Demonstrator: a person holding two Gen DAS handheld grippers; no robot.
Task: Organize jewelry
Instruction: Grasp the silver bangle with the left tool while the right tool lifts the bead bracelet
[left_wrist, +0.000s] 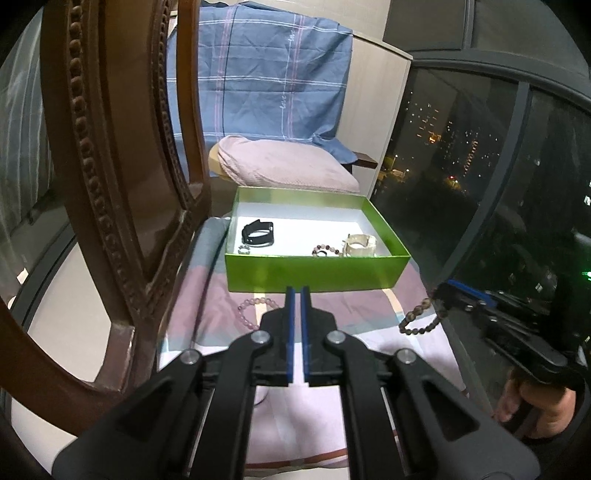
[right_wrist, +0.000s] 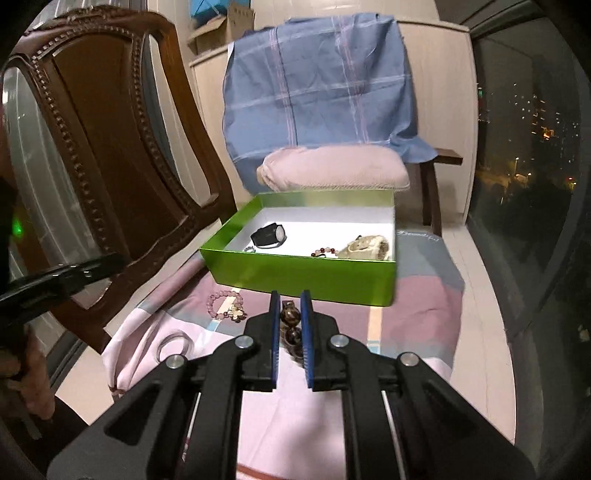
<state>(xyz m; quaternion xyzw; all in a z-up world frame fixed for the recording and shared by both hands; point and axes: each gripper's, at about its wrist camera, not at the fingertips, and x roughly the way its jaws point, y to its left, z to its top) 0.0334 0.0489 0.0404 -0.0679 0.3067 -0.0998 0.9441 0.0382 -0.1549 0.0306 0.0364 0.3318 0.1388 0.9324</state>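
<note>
Right fingers (right_wrist: 306, 332) half-hiding brown bracelet (right_wrist: 289, 325)

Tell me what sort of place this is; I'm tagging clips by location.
Likely a high-rise apartment room at night: carved wooden chair, bedsheet-covered surface, big window showing city lights.

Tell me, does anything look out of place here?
The pink bead bracelet lies on the cloth outside the green box. The right gripper holds a brown bead bracelet, not yet boxed.
</note>
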